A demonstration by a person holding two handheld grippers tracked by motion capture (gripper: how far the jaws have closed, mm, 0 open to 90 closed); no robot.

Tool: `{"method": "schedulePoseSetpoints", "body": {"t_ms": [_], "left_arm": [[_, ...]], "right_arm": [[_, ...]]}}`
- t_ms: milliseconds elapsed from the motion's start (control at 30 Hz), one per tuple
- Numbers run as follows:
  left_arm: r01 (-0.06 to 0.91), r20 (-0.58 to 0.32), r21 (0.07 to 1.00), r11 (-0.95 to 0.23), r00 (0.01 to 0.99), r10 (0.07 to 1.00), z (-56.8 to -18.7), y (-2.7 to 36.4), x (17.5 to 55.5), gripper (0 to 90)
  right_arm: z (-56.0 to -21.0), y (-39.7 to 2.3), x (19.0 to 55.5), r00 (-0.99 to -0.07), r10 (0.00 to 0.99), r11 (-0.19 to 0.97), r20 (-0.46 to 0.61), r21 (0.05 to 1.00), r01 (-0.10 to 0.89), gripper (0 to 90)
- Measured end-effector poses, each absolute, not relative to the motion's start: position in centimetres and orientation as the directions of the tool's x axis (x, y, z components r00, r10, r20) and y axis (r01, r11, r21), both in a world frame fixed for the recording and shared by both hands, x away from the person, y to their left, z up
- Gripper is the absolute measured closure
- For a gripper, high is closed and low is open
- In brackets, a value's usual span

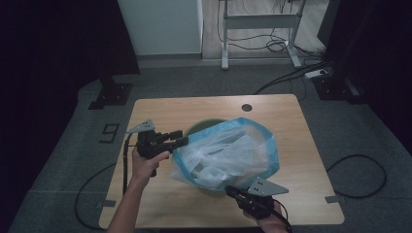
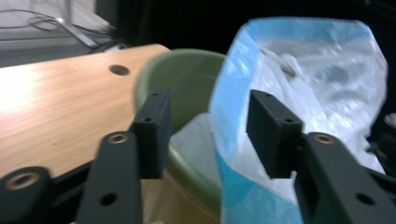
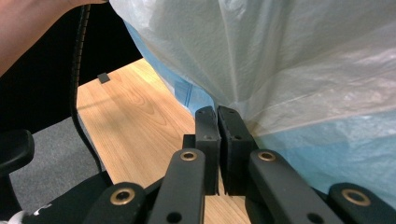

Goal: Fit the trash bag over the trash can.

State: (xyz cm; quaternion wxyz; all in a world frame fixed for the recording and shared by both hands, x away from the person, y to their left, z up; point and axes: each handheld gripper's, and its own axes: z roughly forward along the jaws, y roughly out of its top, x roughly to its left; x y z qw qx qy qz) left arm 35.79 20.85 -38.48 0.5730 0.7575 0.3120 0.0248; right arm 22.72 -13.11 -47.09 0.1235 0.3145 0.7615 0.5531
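A clear plastic bag [image 1: 228, 150] with a blue rim sits over a green bin [image 1: 201, 127] in the middle of the wooden table [image 1: 160, 109]. My left gripper [image 1: 182, 137] is raised at the bag's left edge. In the left gripper view its jaws [image 2: 208, 126] stand apart. The bag's blue edge [image 2: 229, 93] hangs between them, and the bin's rim [image 2: 187, 70] lies behind. No pad presses on it. At the bag's near side my right gripper [image 1: 228, 190] is shut, and in the right gripper view it [image 3: 217, 112] pinches the bag's film [image 3: 289, 56].
A round cable hole [image 1: 247, 107] marks the table's far edge. A metal desk frame [image 1: 257, 22] and loose cables lie on the floor behind. A dark stand foot [image 1: 111, 92] sits at the far left. A black cable [image 1: 357, 174] loops on the floor at the right.
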Motion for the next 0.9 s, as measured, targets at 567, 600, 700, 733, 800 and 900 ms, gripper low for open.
{"method": "schedulePoseSetpoints", "body": {"t_ms": [567,600,700,733,800,900], "left_arm": [[0.368,-0.248,0.917,-0.152,0.826,0.506,-38.6,20.6,34.8,90.0],[0.364,-0.249,0.921,-0.138,0.823,0.511,-38.5,20.6,34.7,90.0],[0.350,-0.239,0.929,-0.120,0.814,0.530,-38.4,20.7,34.7,90.0],[0.348,-0.238,0.931,-0.112,0.810,0.536,-38.4,20.7,34.6,90.0],[0.346,-0.240,0.933,-0.101,0.805,0.543,-38.3,20.7,34.6,90.0],[0.339,-0.238,0.937,-0.088,0.800,0.551,-38.3,20.8,34.5,90.0]], "right_arm": [[-46.7,-13.0,22.0,-0.782,0.604,0.182,0.152,0.929,0.322,71.5],[-46.6,-13.0,21.8,-0.779,0.609,0.182,0.147,0.930,0.318,66.0],[-46.1,-13.2,21.0,-0.760,0.638,0.176,0.123,0.938,0.299,52.7],[-45.9,-13.4,20.6,-0.752,0.649,0.172,0.113,0.941,0.291,50.7],[-45.4,-14.0,20.0,-0.738,0.666,0.151,0.109,0.949,0.277,47.7],[-44.5,-14.9,19.1,-0.719,0.686,0.113,0.116,0.958,0.263,45.8]]}}
